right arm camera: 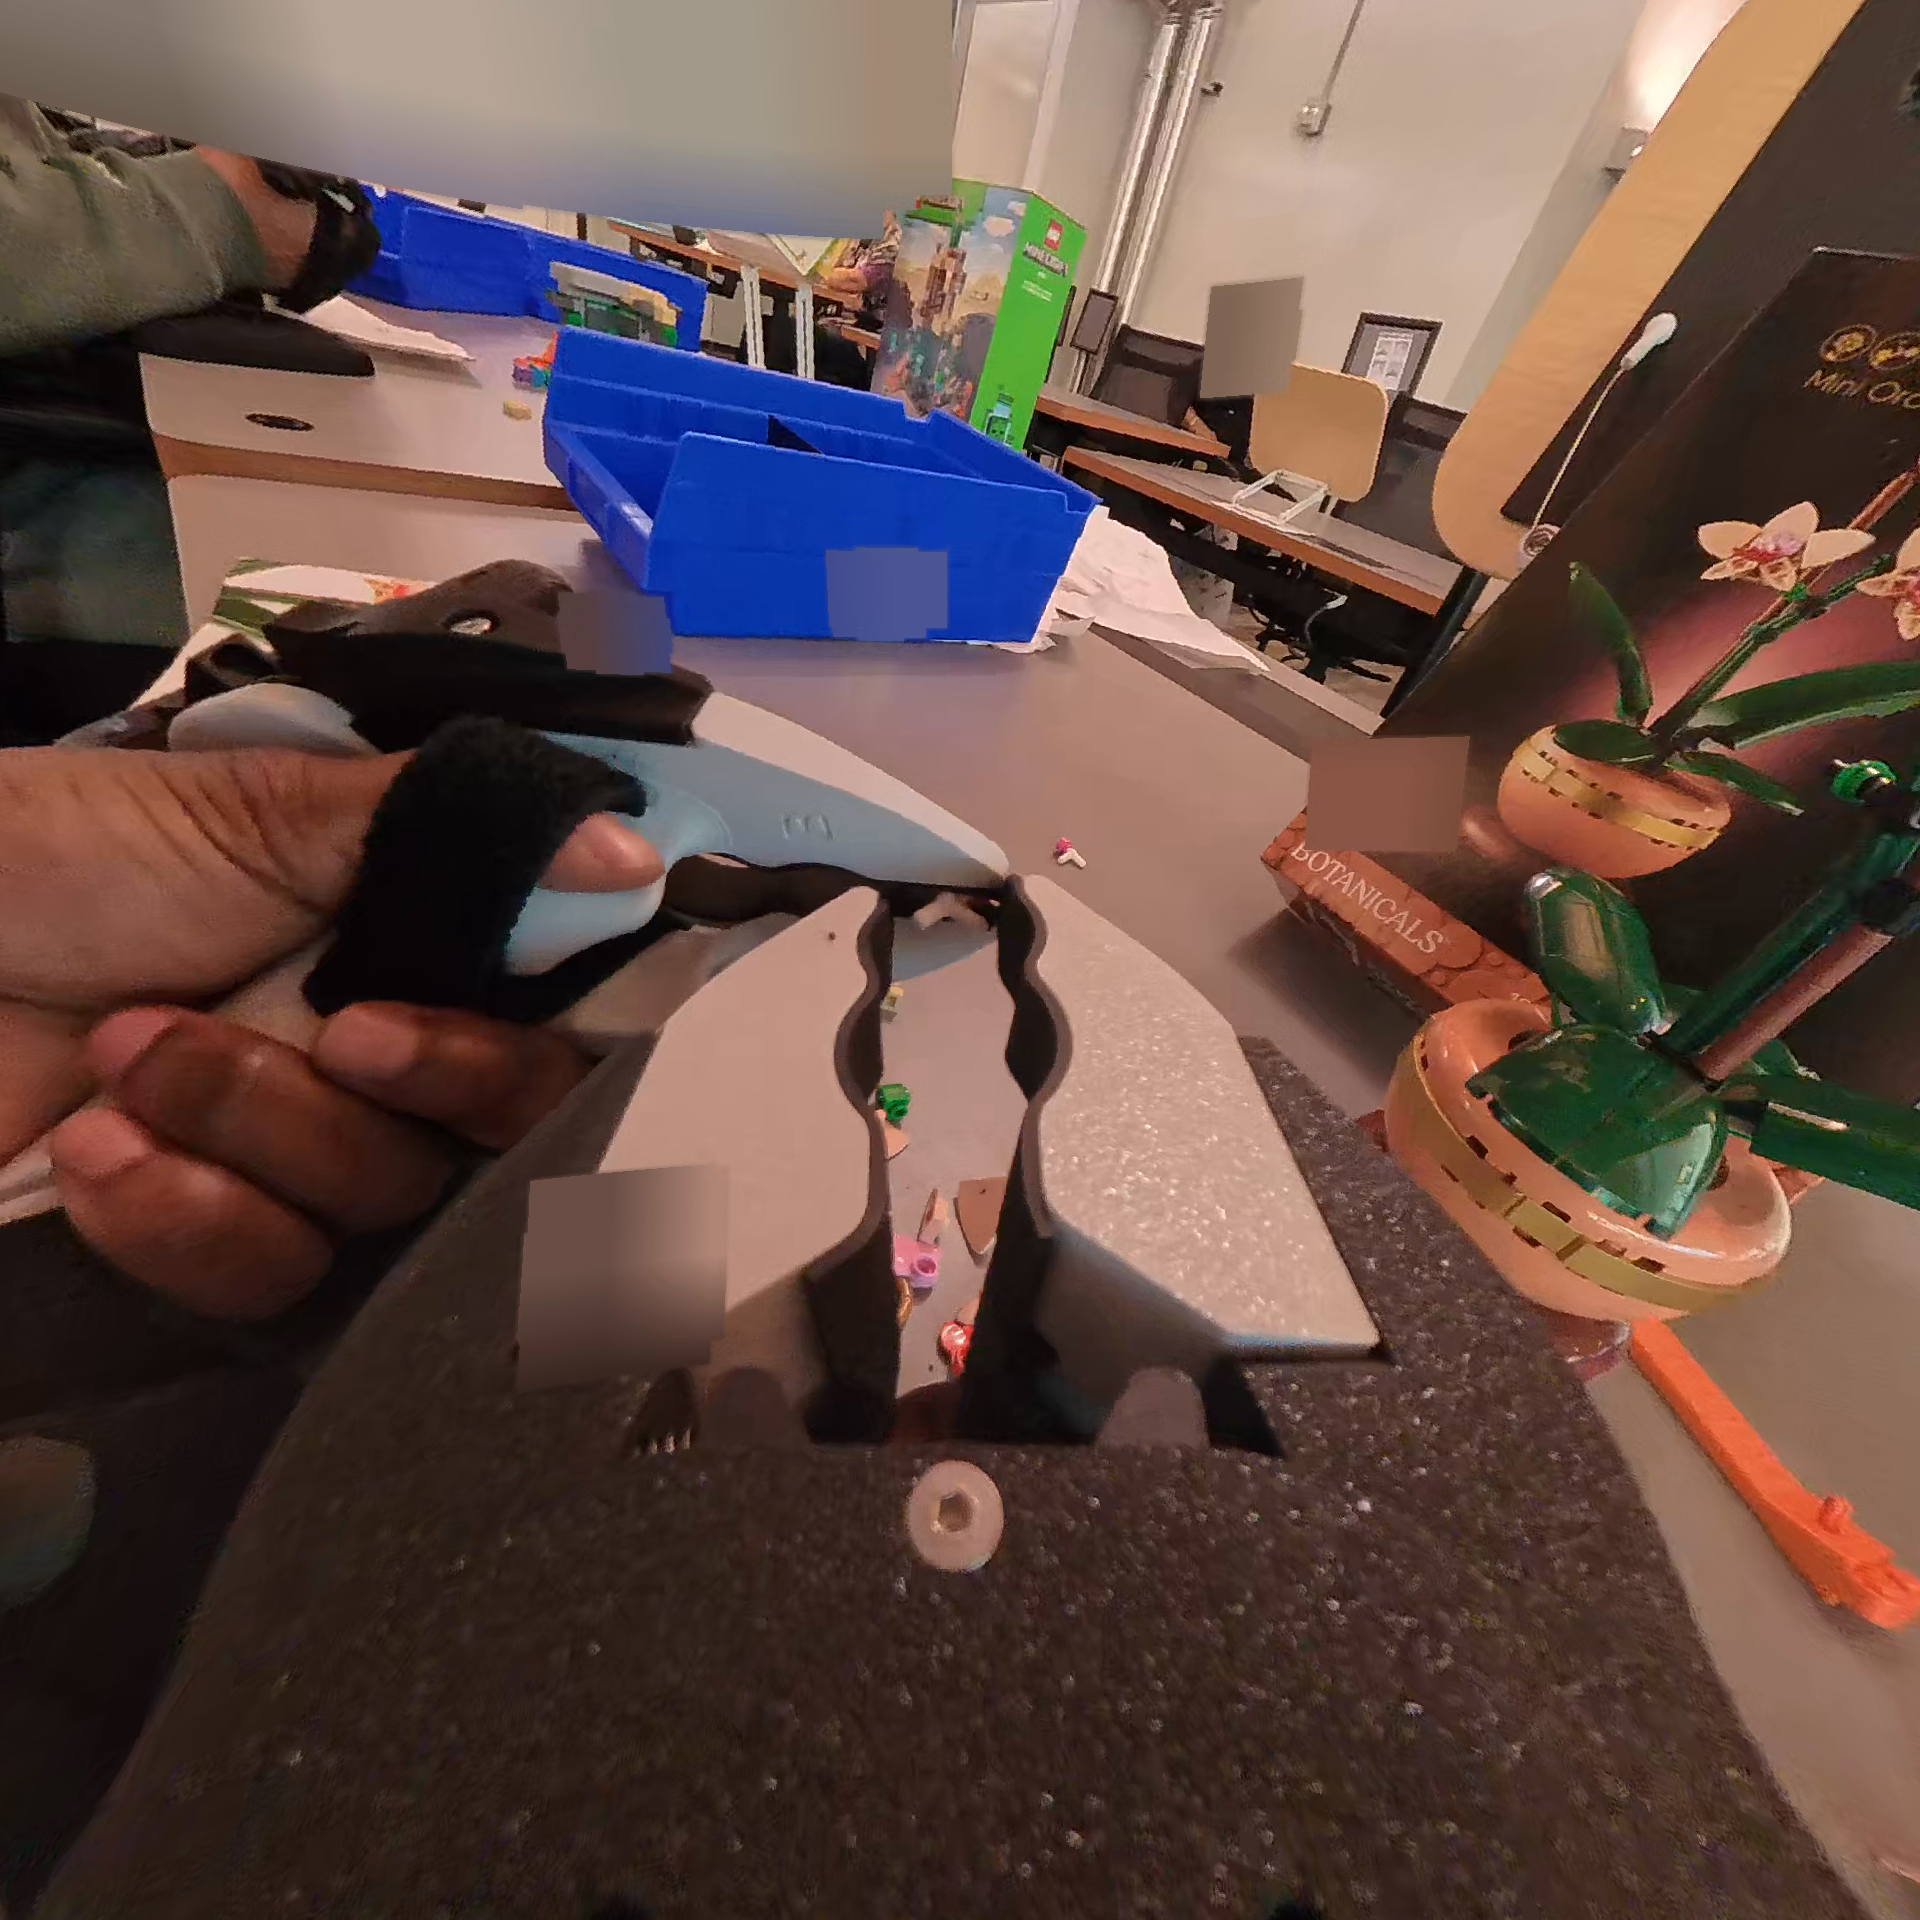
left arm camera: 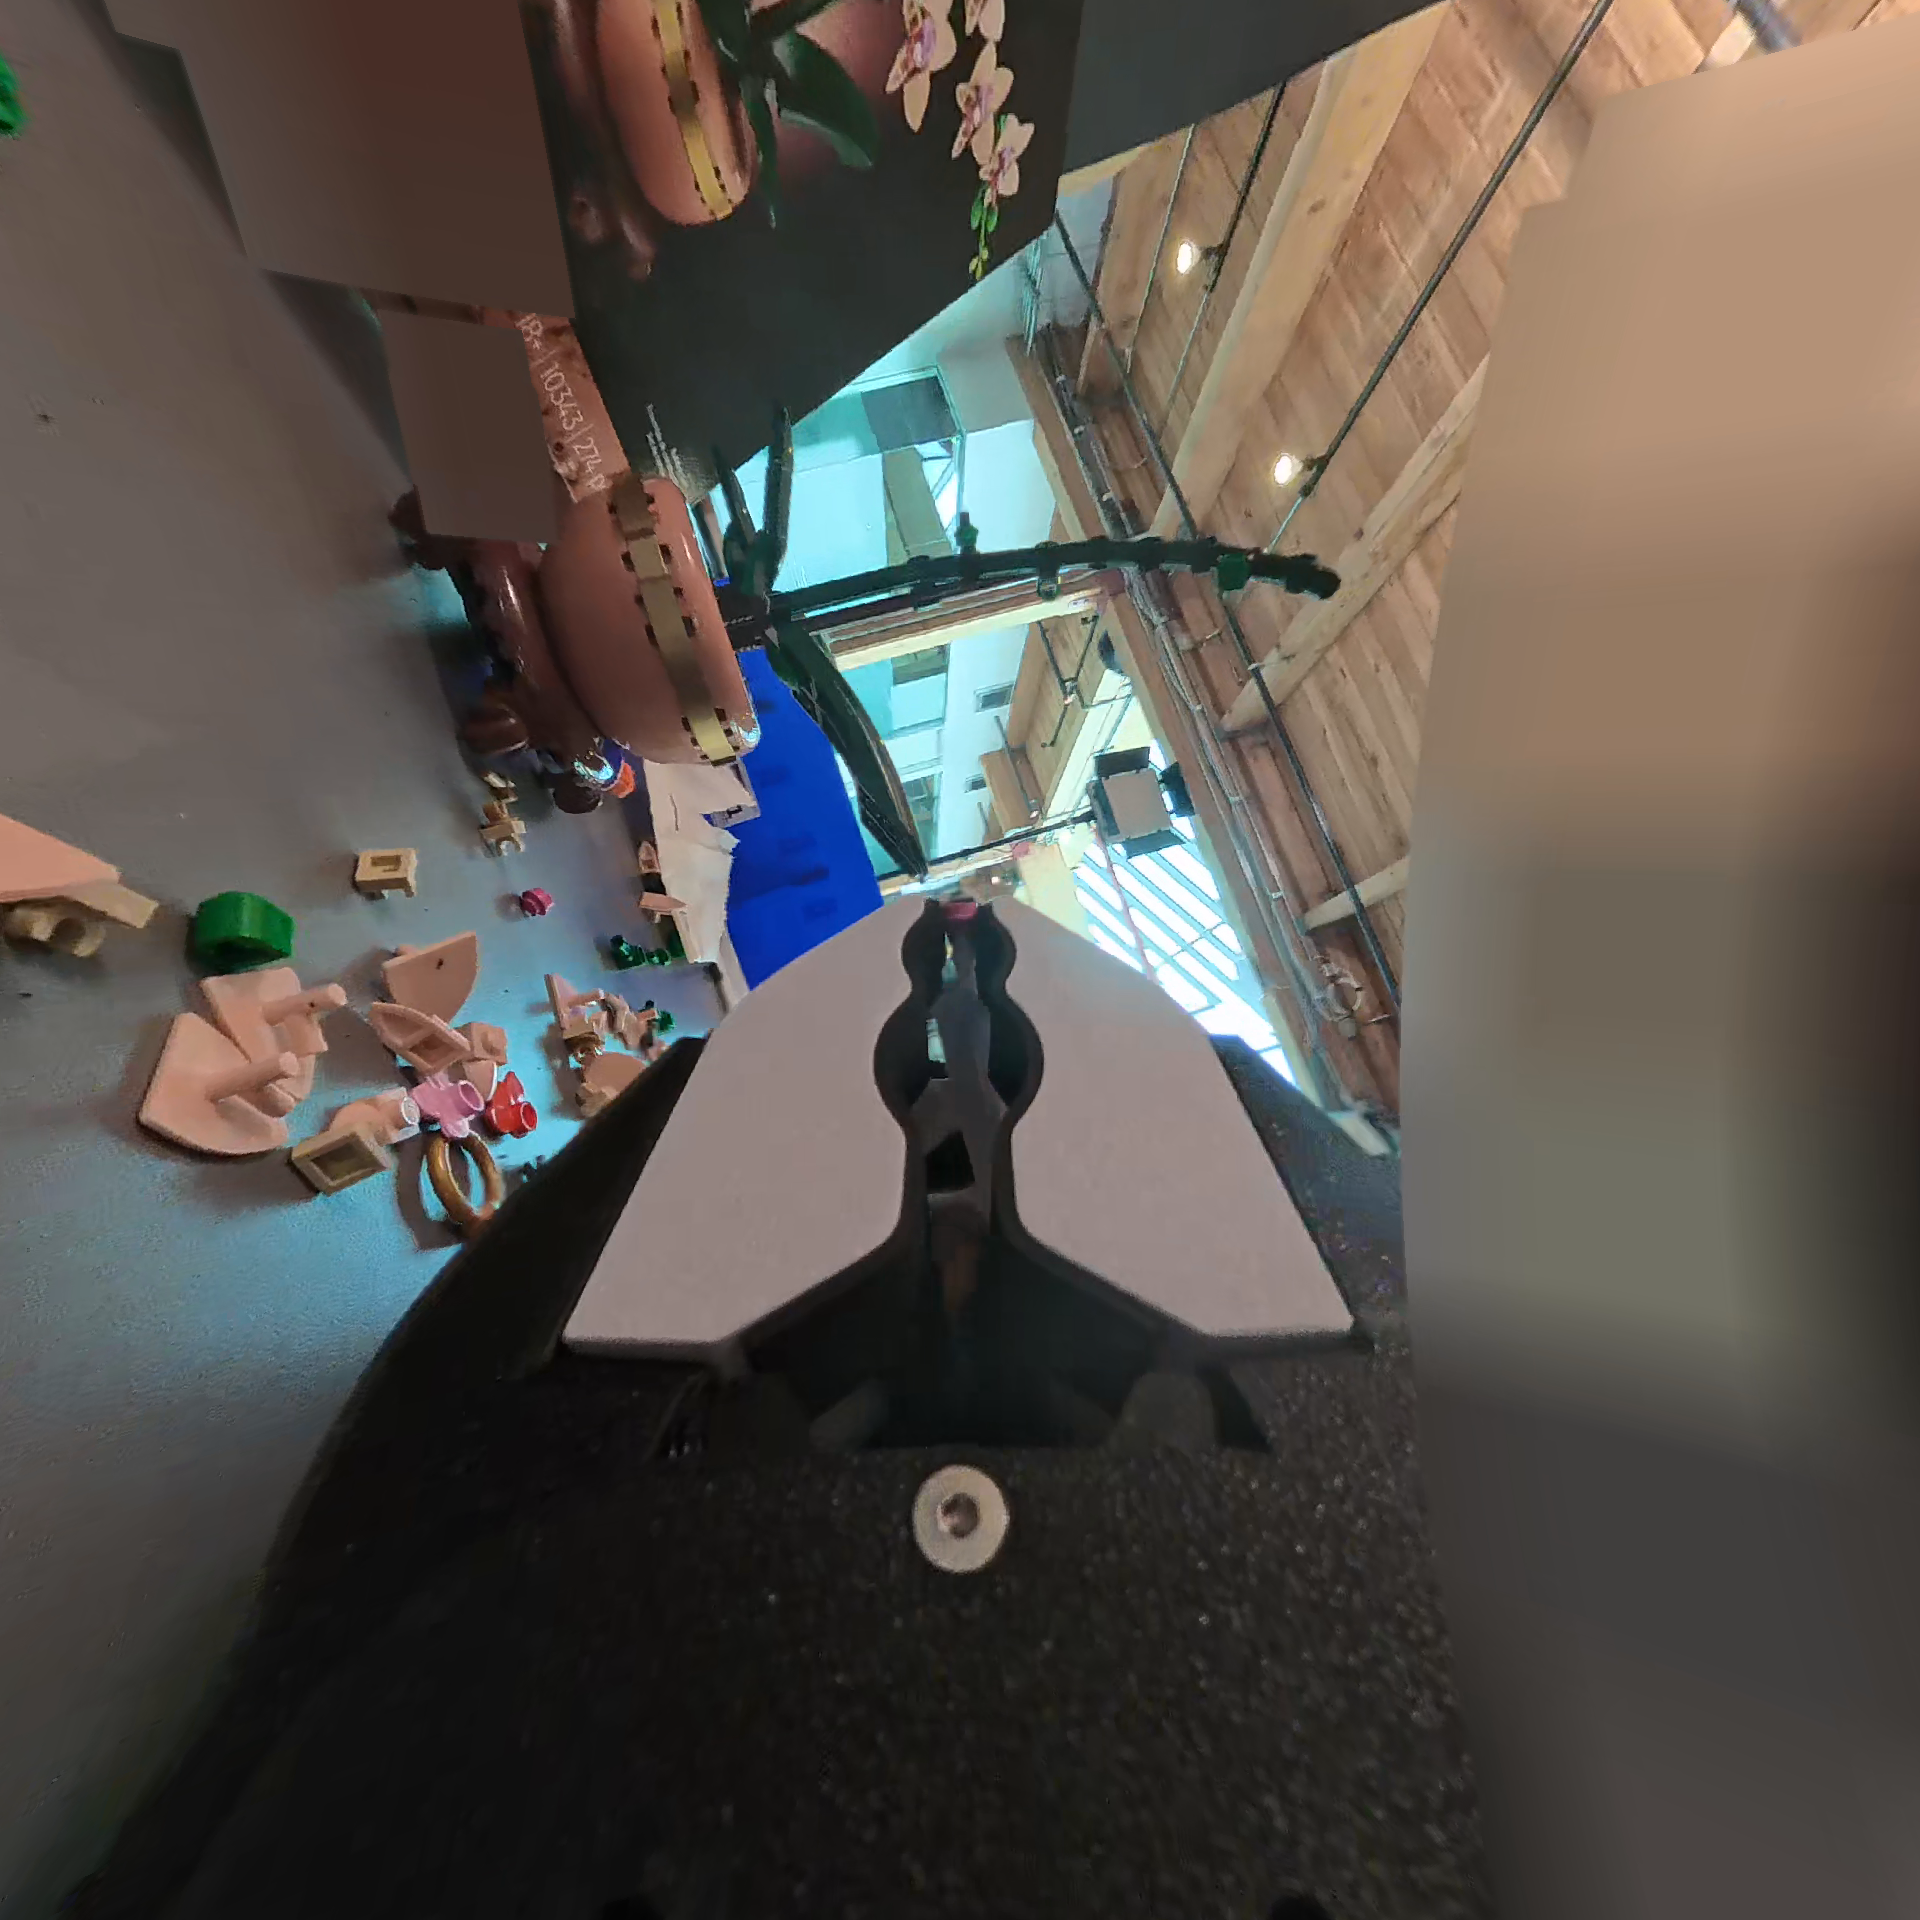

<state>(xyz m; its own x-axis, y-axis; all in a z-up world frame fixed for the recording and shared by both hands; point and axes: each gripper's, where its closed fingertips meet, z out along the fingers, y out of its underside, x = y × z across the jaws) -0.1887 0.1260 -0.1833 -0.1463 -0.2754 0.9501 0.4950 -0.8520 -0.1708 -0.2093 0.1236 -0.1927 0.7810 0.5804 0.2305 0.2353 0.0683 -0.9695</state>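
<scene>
My left gripper (left arm camera: 958,920) is shut on a small magenta piece (left arm camera: 958,912) at its tips, raised above the table. In the right wrist view a hand (right arm camera: 208,987) holds this left gripper (right arm camera: 992,885), whose tip reaches in between my right gripper's fingertips. My right gripper (right arm camera: 948,899) has its fingers a little apart, with a small white piece (right arm camera: 940,914) between the tips; I cannot tell whether they touch it. A brick flowerpot with green leaves (right arm camera: 1579,1174) stands to the right; it also shows in the left wrist view (left arm camera: 644,644) with a long dark stem (left arm camera: 1039,566).
Several loose pink, tan, red and green pieces (left arm camera: 312,1039) lie on the grey table (right arm camera: 1039,748) under the grippers. A dark flower-set box (right arm camera: 1714,623) stands behind the pot. A blue bin (right arm camera: 831,520) sits at the back, an orange tool (right arm camera: 1766,1475) at the right. My two grippers' fingertips are within a few centimetres of each other.
</scene>
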